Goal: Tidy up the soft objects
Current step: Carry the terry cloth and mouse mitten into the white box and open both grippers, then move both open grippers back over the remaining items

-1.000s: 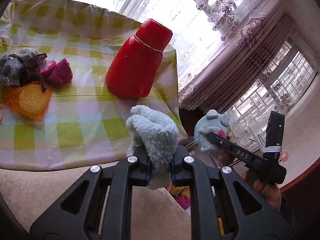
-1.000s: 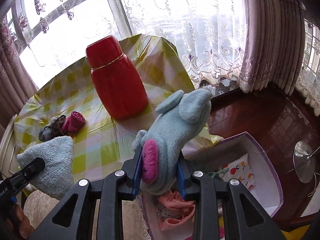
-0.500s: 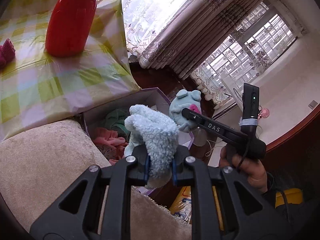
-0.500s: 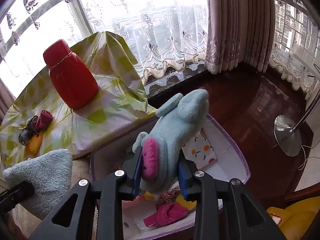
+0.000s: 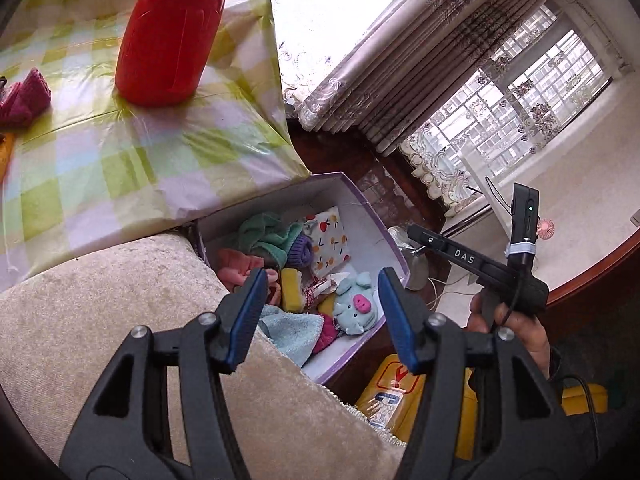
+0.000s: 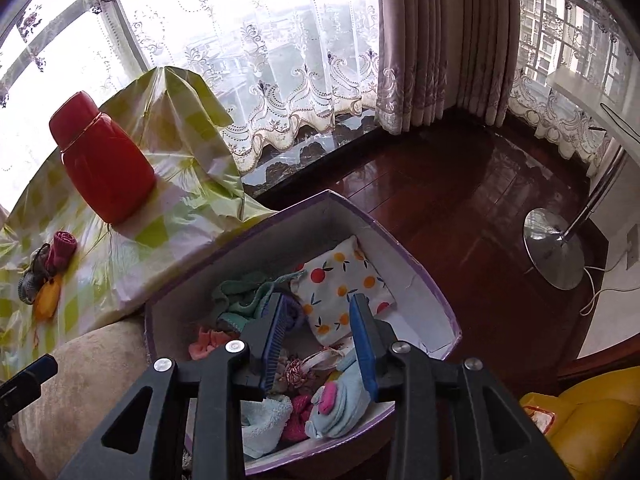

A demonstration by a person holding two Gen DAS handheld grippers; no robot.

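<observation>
two hand-held grippers hover over an open purple-edged box that sits on the floor between a beige sofa arm and a table covered with a green checked cloth.

nearest the camera, the left hand-held gripper points steeply down at the box, its jaws opening wide with nothing between the blue pads. below it, a light blue fluffy towel lies in the near corner of the box, partly against the sofa arm. the right hand-held gripper also tilts down over the box; its jaws stand parted and empty, though the right pad sits just beside, perhaps touching, a pale blue plush pig lying among other soft things. in the left view a hand grips the right tool's handle, off to the right of the box.

risks from here: the plush pig could catch on the right pad and lift out as that gripper withdraws. the towel, bunched at the box's near edge, could spill onto the floor if brushed.

farther off, a fruit-print pouch and green knitwear fill the box. on the table, a red flask stands close to the remaining soft things, a magenta knit roll among them, and reaching for these could knock it.
</observation>
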